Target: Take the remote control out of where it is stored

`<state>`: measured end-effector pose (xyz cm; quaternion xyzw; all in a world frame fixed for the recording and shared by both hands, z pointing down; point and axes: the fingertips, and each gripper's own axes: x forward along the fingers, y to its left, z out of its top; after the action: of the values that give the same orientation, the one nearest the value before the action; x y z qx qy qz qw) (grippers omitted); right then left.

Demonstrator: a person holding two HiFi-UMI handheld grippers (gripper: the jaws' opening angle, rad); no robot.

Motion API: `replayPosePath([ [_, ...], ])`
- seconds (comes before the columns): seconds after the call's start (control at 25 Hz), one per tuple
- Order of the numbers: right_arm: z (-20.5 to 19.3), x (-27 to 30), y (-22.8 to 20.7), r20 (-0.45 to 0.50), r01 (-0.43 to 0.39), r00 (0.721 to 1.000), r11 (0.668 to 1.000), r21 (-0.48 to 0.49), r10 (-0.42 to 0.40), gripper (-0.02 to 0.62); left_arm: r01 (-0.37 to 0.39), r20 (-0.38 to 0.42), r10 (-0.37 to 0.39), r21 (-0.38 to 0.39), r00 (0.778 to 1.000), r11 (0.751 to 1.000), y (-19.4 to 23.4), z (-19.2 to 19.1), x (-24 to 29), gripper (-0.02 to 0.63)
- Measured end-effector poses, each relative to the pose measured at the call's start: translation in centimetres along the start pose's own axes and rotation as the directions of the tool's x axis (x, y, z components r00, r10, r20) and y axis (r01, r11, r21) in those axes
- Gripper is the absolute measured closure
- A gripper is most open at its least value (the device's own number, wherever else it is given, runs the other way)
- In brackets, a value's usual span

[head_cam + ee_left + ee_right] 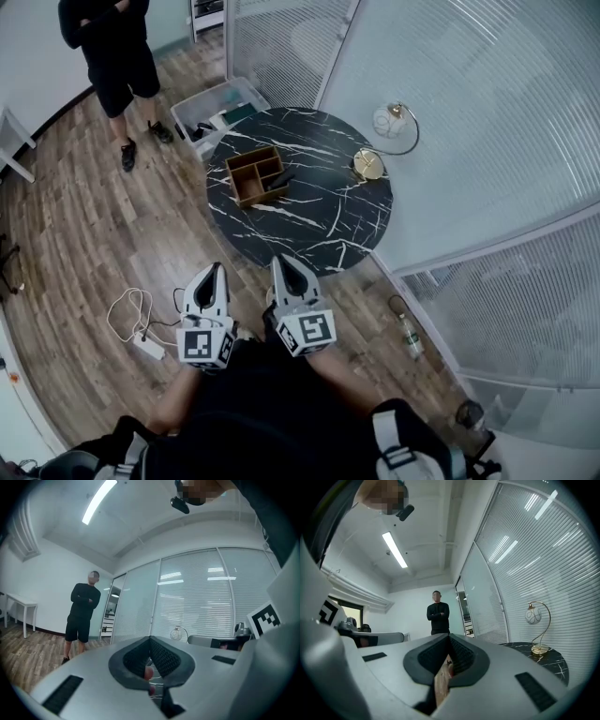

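1. Head view: you're standing back from the round marble table (319,216), with both tools held low by your body. The wooden organizer (246,169) sits on the table's left half. The dark bar lying across its right side is, I think, the remote control (279,181), but it's too small to be sure. The left gripper (215,271) and right gripper (282,262) are well apart from it. This is the approach step. Step in and open one set of jaws before you reach. Come down over the end of the remote that pokes past the organizer's edge, and pinch it across its narrow width. I'd rest the other gripper on the organizer wall so it doesn't slide.

2. Left gripper view: the left gripper (150,641) has its fingers pressed together with nothing between them. It looks out at a bystander (82,616) and the globe lamp (177,633). The organizer isn't in this shot at all.

3. Right gripper view: the right gripper (449,640) is the same, pads pressed together and empty. You get the lamp (538,626) and a slice of the table (546,660), but no remote. Only the head view helps you aim.
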<state>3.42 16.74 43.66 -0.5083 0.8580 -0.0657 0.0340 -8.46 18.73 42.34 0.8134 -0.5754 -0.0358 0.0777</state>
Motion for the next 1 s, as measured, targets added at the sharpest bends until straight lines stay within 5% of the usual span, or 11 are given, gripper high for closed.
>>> replayPosePath([
  [1.0, 0.9, 9.4, -10.0, -0.008, -0.054, 0.999, 0.999, 0.002, 0.054, 0.594, -0.062, -0.021, 0.062, 0.007, 0.998, 0.998, -0.4, -1.0, 14.5, 0.598],
])
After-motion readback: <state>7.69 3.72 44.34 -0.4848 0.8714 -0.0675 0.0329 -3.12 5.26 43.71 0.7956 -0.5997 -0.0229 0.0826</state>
